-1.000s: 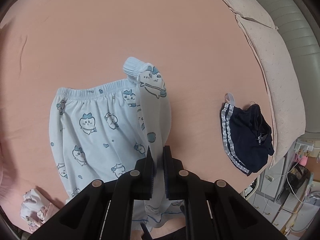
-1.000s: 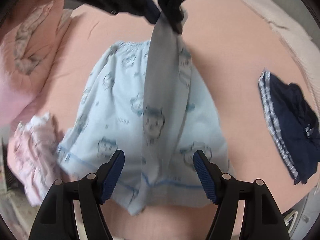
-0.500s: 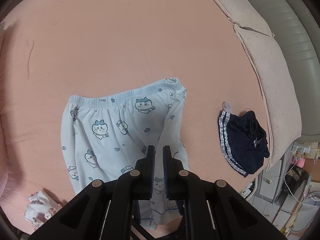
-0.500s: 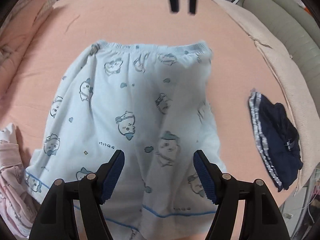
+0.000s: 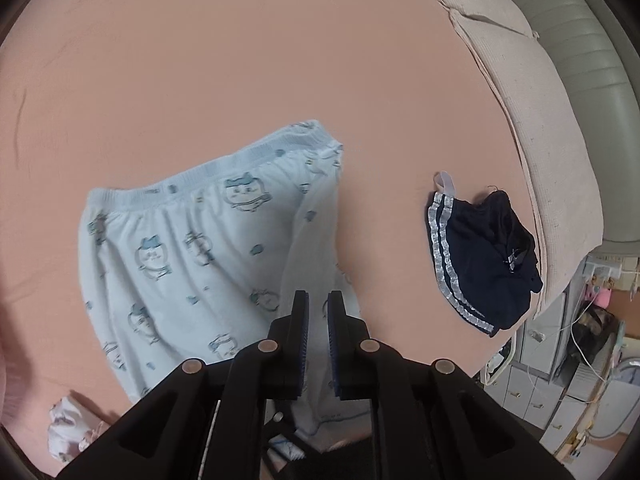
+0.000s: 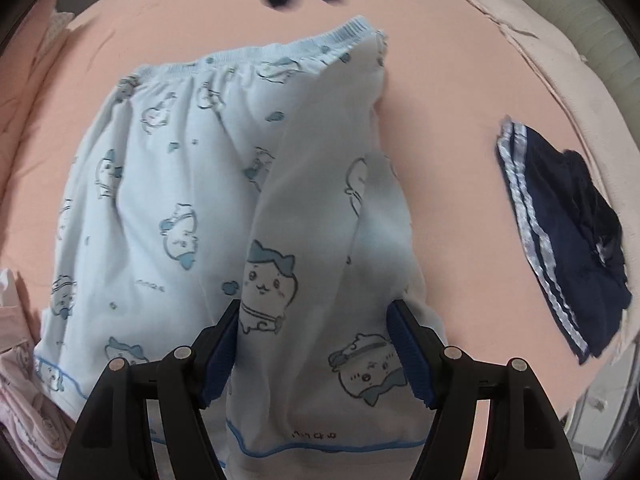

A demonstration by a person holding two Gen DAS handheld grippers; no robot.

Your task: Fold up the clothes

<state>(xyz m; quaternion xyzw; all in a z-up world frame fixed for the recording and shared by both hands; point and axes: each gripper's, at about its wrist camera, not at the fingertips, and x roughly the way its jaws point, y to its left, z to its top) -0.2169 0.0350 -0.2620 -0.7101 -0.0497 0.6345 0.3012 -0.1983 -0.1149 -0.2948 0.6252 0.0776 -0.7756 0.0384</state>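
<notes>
Spread right gripper (image 6: 314,344) jaws hover over the blue shorts (image 6: 224,184), left gripper (image 5: 318,320) pressed together and empty; grabbing one layer could drag the fold crooked.

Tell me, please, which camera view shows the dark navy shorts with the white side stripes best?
The left wrist view: the navy shorts lie whole and sharp on the pink bed. The right wrist view shows them at the edge, blurred and more distorted.

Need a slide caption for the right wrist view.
Open right gripper poised over light-blue cartoon-print shorts spread on the pink bedsheet, navy striped shorts lying apart beside them.
</notes>
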